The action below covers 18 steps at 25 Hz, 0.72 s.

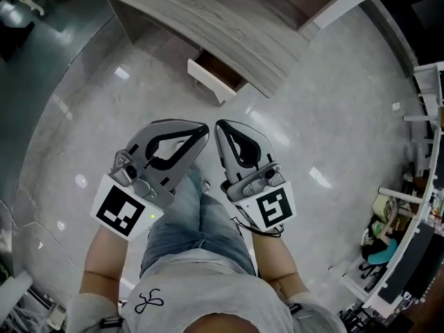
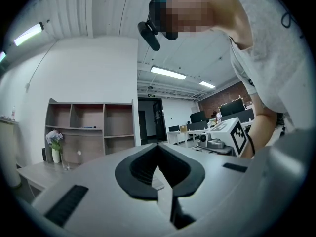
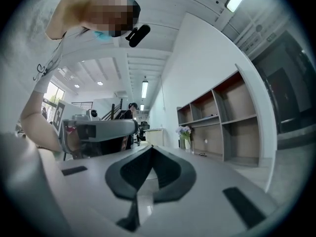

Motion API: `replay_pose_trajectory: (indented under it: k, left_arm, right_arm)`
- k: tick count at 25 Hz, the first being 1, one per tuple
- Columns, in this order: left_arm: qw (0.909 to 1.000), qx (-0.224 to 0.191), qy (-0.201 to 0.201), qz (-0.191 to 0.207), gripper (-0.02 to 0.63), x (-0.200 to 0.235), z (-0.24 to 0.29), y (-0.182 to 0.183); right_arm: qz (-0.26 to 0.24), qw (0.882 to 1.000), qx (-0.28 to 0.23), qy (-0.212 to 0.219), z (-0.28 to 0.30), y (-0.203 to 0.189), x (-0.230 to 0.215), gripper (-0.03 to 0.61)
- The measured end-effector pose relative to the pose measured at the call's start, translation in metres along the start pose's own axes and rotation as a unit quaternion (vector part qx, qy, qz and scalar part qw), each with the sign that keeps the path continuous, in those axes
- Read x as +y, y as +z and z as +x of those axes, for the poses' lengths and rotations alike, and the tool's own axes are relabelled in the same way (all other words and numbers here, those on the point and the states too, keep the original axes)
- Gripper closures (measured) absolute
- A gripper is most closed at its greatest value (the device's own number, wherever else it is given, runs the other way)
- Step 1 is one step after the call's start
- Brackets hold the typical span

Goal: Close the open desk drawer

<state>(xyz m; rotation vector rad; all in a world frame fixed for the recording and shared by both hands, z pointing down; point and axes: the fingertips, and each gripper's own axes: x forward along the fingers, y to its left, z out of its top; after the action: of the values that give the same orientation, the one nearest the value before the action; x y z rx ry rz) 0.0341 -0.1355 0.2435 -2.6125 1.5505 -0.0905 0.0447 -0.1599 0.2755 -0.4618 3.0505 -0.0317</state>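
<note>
The pale glossy tiled floor (image 1: 333, 116) spreads below me. Across the top of the head view runs the long grey wood-grain desk (image 1: 208, 26). Its white-fronted drawer (image 1: 211, 80) stands pulled out from under the desk edge, brown inside showing, well ahead of my grippers. I hold both forearms forward from my body, side by side over my jeans. My left gripper (image 1: 203, 127) angles slightly right and my right gripper (image 1: 219, 125) slightly left, so their tips sit just beside each other, pointing toward the drawer. In each gripper view my jaws are pressed together at the tips with nothing between them, left (image 2: 158, 145) and right (image 3: 150, 147) alike.
</note>
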Motion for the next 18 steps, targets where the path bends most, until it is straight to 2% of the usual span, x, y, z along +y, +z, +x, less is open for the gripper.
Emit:
replay_pose_trajectory:
  k: [12,18]
  left_arm:
    - [0.9998,-0.01,-0.016,-0.005,0.604,0.03,0.016,-0.064]
    - [0.9995,-0.019,-0.025,-0.011,0.604,0.026,0.019,-0.095]
  right_arm:
    - [-0.005,1.0,0.026,-0.009,0.036,-0.084,-0.028,0.571]
    - [-0.018,0.999,0.006,-0.046,0.04,-0.121,-0.047,0.571]
